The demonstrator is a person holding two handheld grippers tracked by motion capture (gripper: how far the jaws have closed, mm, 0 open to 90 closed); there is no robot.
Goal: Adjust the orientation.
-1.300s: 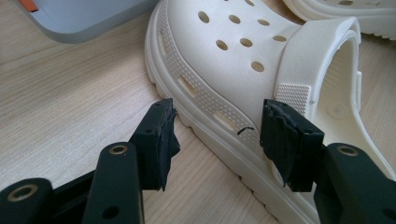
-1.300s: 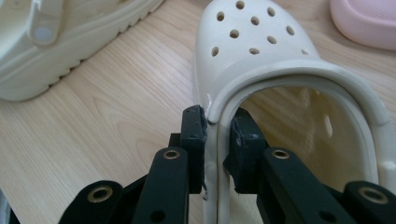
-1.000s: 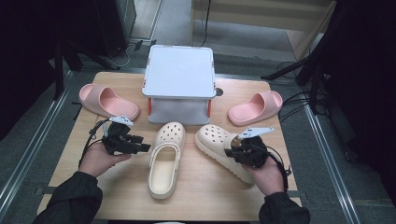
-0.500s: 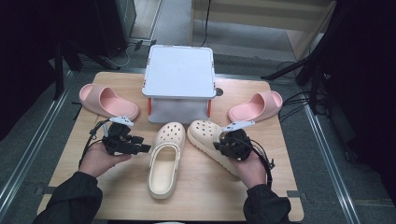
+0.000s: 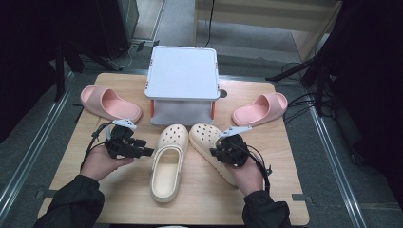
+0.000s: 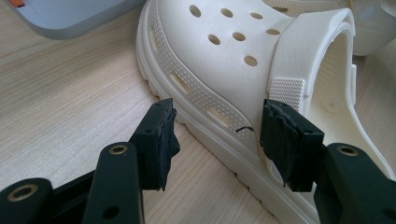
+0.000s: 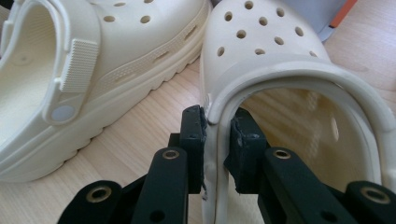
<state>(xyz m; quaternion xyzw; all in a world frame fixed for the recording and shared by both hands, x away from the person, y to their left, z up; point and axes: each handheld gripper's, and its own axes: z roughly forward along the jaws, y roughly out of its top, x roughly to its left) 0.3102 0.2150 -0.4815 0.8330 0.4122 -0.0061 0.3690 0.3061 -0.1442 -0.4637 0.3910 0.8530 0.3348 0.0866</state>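
Two cream clogs lie side by side at the table's middle, toes toward the box. My right gripper [image 5: 216, 151] [image 7: 217, 135] is shut on the inner side wall of the right clog [image 5: 205, 138] [image 7: 271, 51], one pad outside and one inside the opening. My left gripper [image 5: 146, 152] [image 6: 215, 135] is open, low over the wood beside the left clog [image 5: 166, 164] [image 6: 224, 60]. Its right pad [image 6: 285, 140] overlaps that clog's sole near the strap hinge, and its left pad is over bare wood.
A white-topped grey box [image 5: 183, 78] stands at the back centre of the wooden table [image 5: 119, 199]. A pink slide [image 5: 109, 103] lies at the left and another pink slide [image 5: 259, 109] at the right. A person's hands and dark sleeves come in from the front edge.
My right gripper has moved left and forward with the right clog, bringing it close beside the left clog. The left gripper has hardly moved.
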